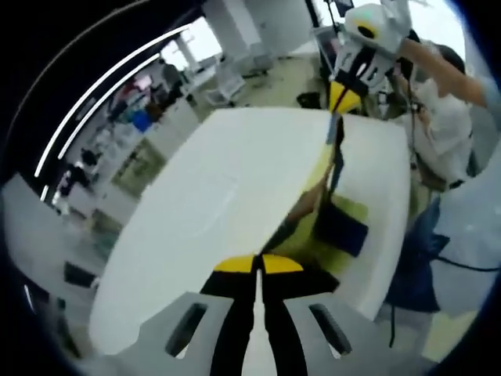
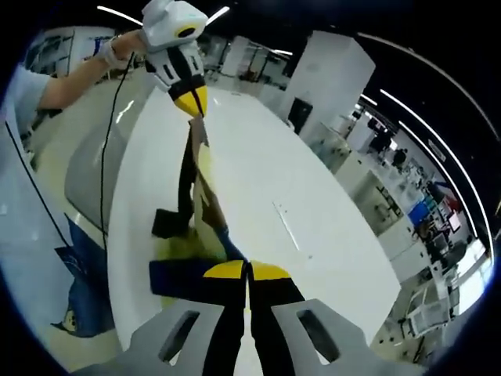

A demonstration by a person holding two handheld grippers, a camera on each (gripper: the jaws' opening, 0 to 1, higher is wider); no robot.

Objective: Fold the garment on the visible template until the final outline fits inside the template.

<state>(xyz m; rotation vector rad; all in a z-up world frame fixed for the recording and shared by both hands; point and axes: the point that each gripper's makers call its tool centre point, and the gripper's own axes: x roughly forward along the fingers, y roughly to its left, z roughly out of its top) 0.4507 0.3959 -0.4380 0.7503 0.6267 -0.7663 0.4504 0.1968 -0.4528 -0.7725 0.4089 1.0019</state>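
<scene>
Now you've got both grippers, left [image 1: 258,265] and right [image 2: 247,271], clenched on the garment [image 2: 192,184], stretched lengthwise between them above the table [image 2: 313,196].

The table [image 1: 227,196] shows a smooth white top with a soft sheen, light glinting off it. The garment [image 2: 192,176] hangs limp over that top: soft matt cloth, yellow and dark blue. The fingers [image 2: 270,272] have yellow tips, matt like plastic, on black bodies in pale grey moulded shells.

Each view looks along its jaws from opposite garment [image 1: 325,200] ends, sharing the white table [image 2: 313,211]
</scene>
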